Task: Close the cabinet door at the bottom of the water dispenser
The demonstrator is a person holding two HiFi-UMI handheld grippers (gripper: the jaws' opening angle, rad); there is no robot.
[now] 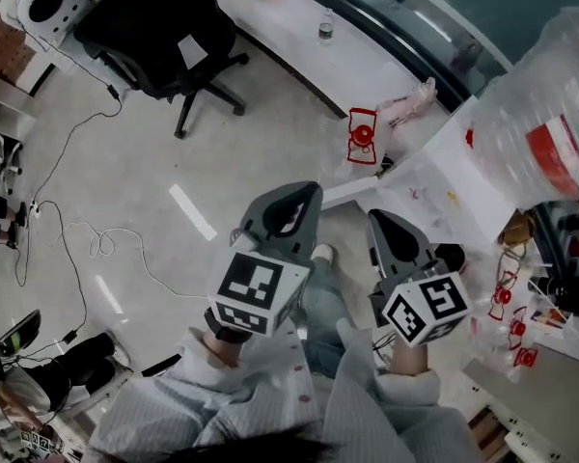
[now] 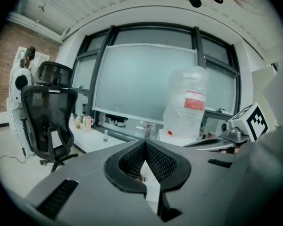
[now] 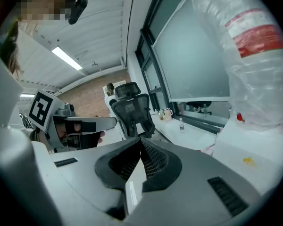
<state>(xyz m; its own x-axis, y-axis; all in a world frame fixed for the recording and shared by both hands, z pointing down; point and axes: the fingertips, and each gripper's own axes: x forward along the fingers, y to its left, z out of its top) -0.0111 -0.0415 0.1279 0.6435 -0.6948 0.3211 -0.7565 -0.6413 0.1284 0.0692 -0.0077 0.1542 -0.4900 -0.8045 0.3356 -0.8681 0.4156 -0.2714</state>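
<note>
You are at the very start: getting close to the door, with nothing touched yet. Your left gripper (image 1: 306, 193) and right gripper (image 1: 377, 216) are held up side by side, above the floor (image 1: 145, 172). Both pairs of jaws are pressed tight together, and nothing is in them.

The dispenser (image 1: 434, 177) stands to the right and a little farther off than your grippers. The door you need is at its bottom, and from up here you cannot see it well. A thin white strip (image 1: 345, 194) sticks out to the left from the dispenser, low down. I think that is the top edge of the open door, but I cannot be sure.

Next, I think you need to go down low, put the closed jaws on the flat outside of the door, and push it to the right until it sits flush. Keeping the jaws together should work well for pushing.

The dispenser is white, boxy, smooth and hard. The big bottle (image 1: 545, 114) on top is clear, crinkly plastic with a red label. Your jaws are dark grey, pointed, with bumpy mesh pads. The floor is pale, hard and a bit shiny.
</note>
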